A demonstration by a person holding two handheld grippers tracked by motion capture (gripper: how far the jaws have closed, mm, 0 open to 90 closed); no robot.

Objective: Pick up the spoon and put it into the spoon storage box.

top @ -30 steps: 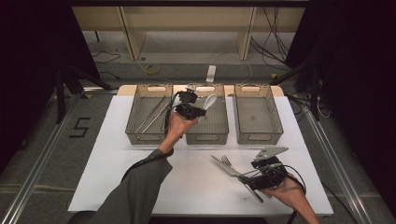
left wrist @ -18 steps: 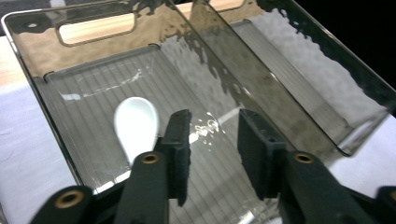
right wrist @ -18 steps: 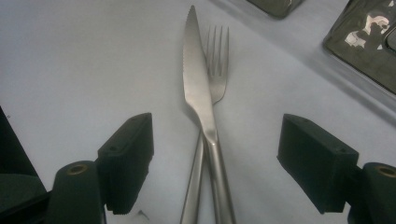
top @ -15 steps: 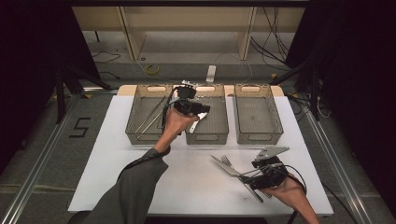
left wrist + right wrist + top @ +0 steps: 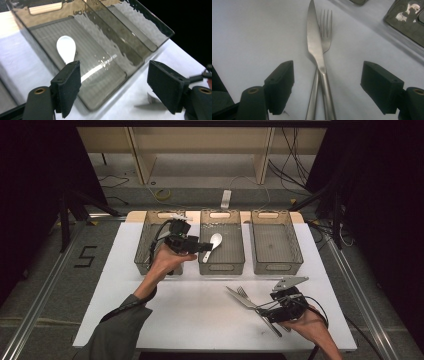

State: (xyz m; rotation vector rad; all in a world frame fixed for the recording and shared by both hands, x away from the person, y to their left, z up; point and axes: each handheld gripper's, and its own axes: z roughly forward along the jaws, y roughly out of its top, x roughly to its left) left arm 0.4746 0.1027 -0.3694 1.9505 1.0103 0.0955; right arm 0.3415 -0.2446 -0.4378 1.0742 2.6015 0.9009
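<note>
The knife (image 5: 315, 47) and fork (image 5: 325, 37) are laid crossed on the white table (image 5: 190, 315), long axes running straight ahead between the wide-open jaws of the right gripper (image 5: 327, 92). The left gripper (image 5: 113, 90), also wide open and empty, is held over the middle bin (image 5: 100, 75), where a white spoon (image 5: 66, 48) lies.

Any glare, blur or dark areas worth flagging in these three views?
High view: surroundings black, white table well lit. Left gripper view: bright glare streaks on the smoky bin's walls and floor, white spoon overexposed. Right gripper view: knife and fork sharp, near jaws soft.
</note>
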